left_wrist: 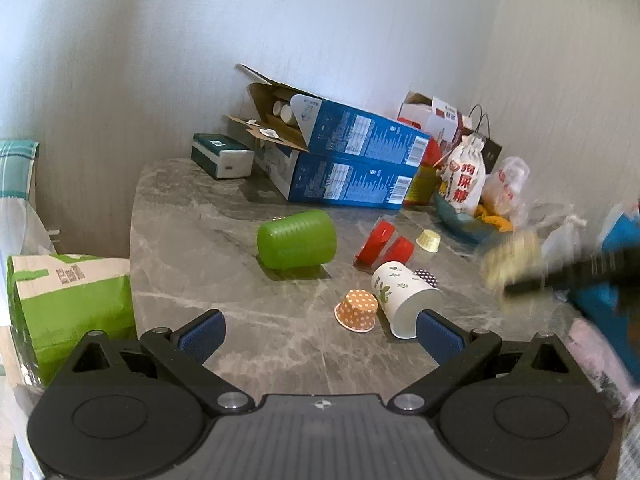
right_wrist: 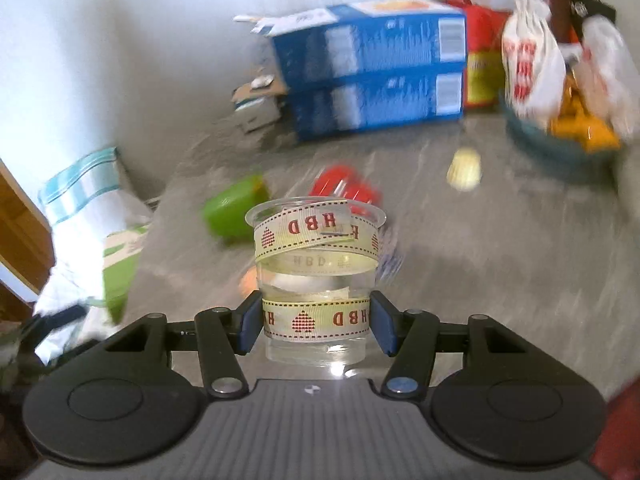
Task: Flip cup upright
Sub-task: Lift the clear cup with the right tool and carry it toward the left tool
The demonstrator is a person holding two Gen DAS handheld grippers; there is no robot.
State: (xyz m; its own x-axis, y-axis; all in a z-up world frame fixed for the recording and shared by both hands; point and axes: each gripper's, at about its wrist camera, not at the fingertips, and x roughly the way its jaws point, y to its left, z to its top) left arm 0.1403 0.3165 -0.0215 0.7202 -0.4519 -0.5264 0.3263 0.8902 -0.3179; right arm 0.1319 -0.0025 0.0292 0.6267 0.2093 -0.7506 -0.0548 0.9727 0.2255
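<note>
My right gripper is shut on a clear plastic cup wrapped with cream "HBD" ribbon. It holds the cup upright above the grey marble table, mouth up. In the left wrist view that cup and the right gripper are a blur at the right. My left gripper is open and empty, low over the table. A white leaf-print paper cup lies on its side just beyond its right finger. A green cup lies on its side further back.
An orange dotted cupcake liner, two red cups, a yellow liner and a dark dotted liner sit mid-table. Blue boxes, a tissue pack, bags and a bowl crowd the back. A green bag stands left.
</note>
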